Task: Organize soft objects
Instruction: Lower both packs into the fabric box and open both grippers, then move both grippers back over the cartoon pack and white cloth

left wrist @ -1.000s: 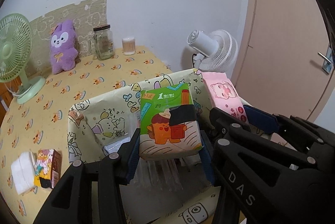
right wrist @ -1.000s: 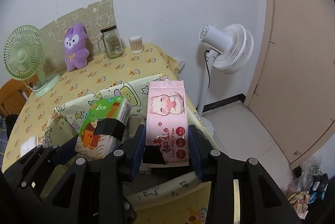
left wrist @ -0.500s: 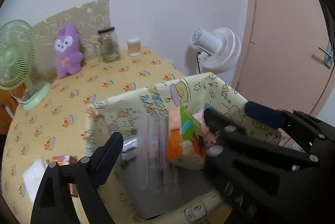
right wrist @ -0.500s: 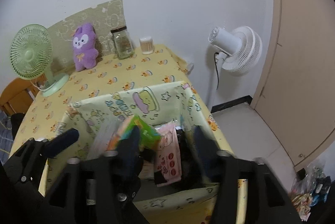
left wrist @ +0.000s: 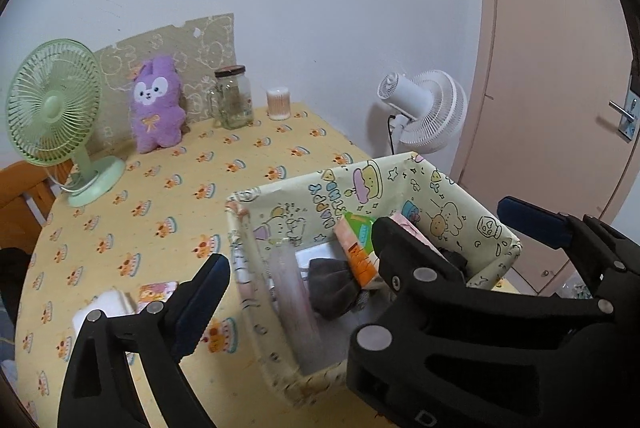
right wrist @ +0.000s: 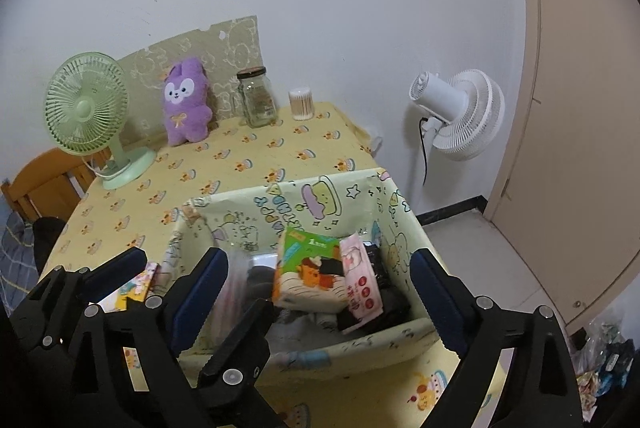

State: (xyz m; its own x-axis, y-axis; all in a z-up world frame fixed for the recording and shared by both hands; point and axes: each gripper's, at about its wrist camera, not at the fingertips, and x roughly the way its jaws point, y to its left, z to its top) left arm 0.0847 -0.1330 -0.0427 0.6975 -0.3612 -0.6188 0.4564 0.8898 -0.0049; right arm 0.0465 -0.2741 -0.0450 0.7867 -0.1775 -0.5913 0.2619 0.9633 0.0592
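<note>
Right wrist view: tissue pack (right wrist: 310, 278) and wipes (right wrist: 360, 282) lie in box (right wrist: 384, 342).
Both grippers' jaws wide, empty; packets (left wrist: 120, 302) on table (left wrist: 160, 196) remain.

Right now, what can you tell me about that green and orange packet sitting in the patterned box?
The green and orange tissue pack is a soft, plastic-wrapped block, green on top with an orange cartoon figure and a black patch on its face. It lies tilted inside the cartoon-printed storage box, leaning over dark cloth items, with the pink wipes pack touching its right side. Neither gripper holds it: both stand open above the box.
</note>
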